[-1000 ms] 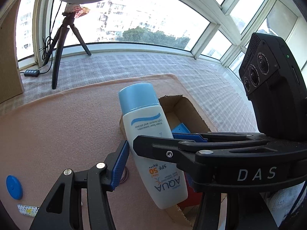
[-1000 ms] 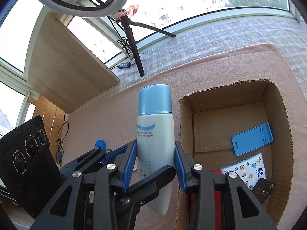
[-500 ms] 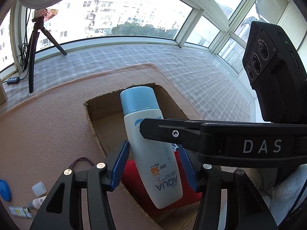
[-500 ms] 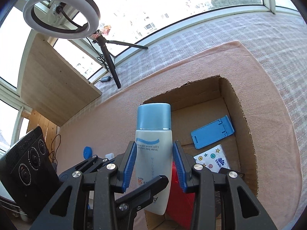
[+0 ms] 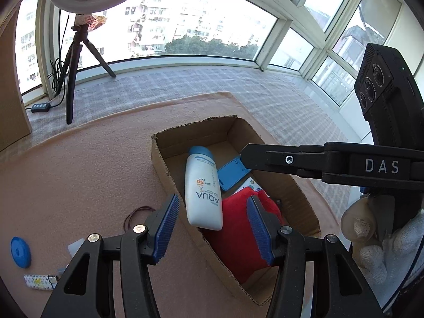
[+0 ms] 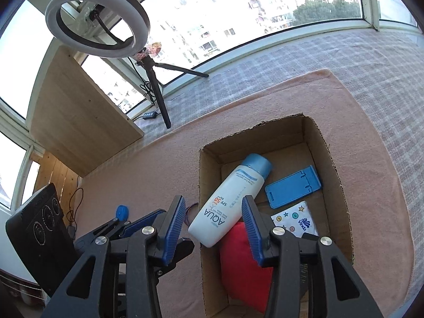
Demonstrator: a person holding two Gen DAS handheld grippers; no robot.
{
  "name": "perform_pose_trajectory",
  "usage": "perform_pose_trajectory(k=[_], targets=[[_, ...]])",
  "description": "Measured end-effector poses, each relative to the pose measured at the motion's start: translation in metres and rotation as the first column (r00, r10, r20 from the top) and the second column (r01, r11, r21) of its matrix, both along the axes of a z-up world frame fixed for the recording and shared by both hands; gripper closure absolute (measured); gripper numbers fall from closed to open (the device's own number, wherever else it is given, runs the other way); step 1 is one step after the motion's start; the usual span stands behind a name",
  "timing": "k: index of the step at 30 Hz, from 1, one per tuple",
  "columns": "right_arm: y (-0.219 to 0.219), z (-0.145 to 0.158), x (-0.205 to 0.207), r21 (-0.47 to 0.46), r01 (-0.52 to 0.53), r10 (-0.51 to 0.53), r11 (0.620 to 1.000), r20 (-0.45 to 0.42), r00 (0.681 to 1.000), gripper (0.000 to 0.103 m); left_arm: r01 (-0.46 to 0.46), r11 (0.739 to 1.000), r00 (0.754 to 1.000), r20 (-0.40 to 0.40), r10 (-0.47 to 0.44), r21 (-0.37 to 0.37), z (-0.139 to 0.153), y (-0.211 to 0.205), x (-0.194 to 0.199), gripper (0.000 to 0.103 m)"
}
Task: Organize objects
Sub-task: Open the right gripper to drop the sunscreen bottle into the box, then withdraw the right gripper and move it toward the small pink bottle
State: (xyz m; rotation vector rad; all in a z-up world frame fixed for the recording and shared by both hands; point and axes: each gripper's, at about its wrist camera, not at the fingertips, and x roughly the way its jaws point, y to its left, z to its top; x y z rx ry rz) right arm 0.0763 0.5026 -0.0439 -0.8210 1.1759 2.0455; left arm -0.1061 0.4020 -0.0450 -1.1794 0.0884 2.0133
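The bottle [image 6: 233,198] lies in the box [image 6: 341,201], long axis slanting: its blue cap points toward the far wall of the box, and its flat base sits at the near-left, propped on the red cushion [image 6: 246,265] and leaning against the left wall. The label faces up, reading AQUA and SPF 50. In the left wrist view the bottle [image 5: 202,189] runs nearly straight away from the camera, cap farthest.

The right gripper [image 6: 214,228] hangs over the near-left part of the box, fingers spread wide on either side of the bottle's base and clear of it; it has hold of nothing. The left gripper [image 5: 213,229] hovers at the box's [image 5: 161,164] near-left rim, likewise gaping, its blue pads [image 5: 165,228] apart from the bottle, gripping nothing. In that view the right gripper's black arm crosses above the box from the right, and a gloved hand [image 5: 371,241] holds its handle at the lower right.

Besides the bottle, the box holds the cushion [image 5: 243,228] at the near end, a blue phone stand [image 6: 292,186] lying flat just right of the cap, and a white tissue pack [image 6: 295,221] nearer than the stand.

The box stands on a pink mat [image 5: 79,175]. Left of it on the mat lie a blue disc [image 5: 20,251], a hair band [image 5: 136,213] and a small patterned tube [image 5: 39,282]. A ring light [image 6: 96,20] on a tripod stands by the window.
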Motion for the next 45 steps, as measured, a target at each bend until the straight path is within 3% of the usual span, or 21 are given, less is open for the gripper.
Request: perform_pose_trajectory(k=[12, 18, 23, 26, 30, 45], targets=[[-0.043, 0.008, -0.036, 0.045, -0.065, 0.066, 0.997, -0.04, 0.997, 0.054, -0.19, 0.977, 0.982, -0.023, 0.189, -0.101, -0.026, -0.142, -0.024, 0.046], [-0.064, 0.003, -0.064, 0.064, -0.101, 0.104, 0.993, -0.045, 0.994, 0.051, -0.301, 0.943, 0.953, -0.01, 0.303, -0.142, -0.042, -0.219, -0.041, 0.046], [-0.077, -0.012, -0.096, 0.023, -0.164, 0.164, 0.986, -0.017, 0.986, 0.051, -0.378, 0.915, 0.923, 0.026, 0.385, -0.144, -0.054, -0.269, -0.055, 0.046], [-0.081, -0.023, -0.117, 0.023, -0.19, 0.189, 0.981, 0.026, 0.982, 0.051, -0.395, 0.908, 0.913, 0.049, 0.405, -0.137, -0.062, -0.284, -0.06, 0.046], [-0.081, -0.042, -0.135, -0.055, -0.207, 0.208, 0.977, 0.006, 0.978, 0.051, -0.395, 0.91, 0.91, 0.085, 0.406, -0.129, -0.071, -0.29, -0.066, 0.052], [-0.064, -0.077, -0.164, -0.135, -0.229, 0.239, 0.964, 0.066, 0.969, 0.052, -0.352, 0.927, 0.926, 0.095, 0.365, -0.13, -0.086, -0.259, -0.071, 0.052]])
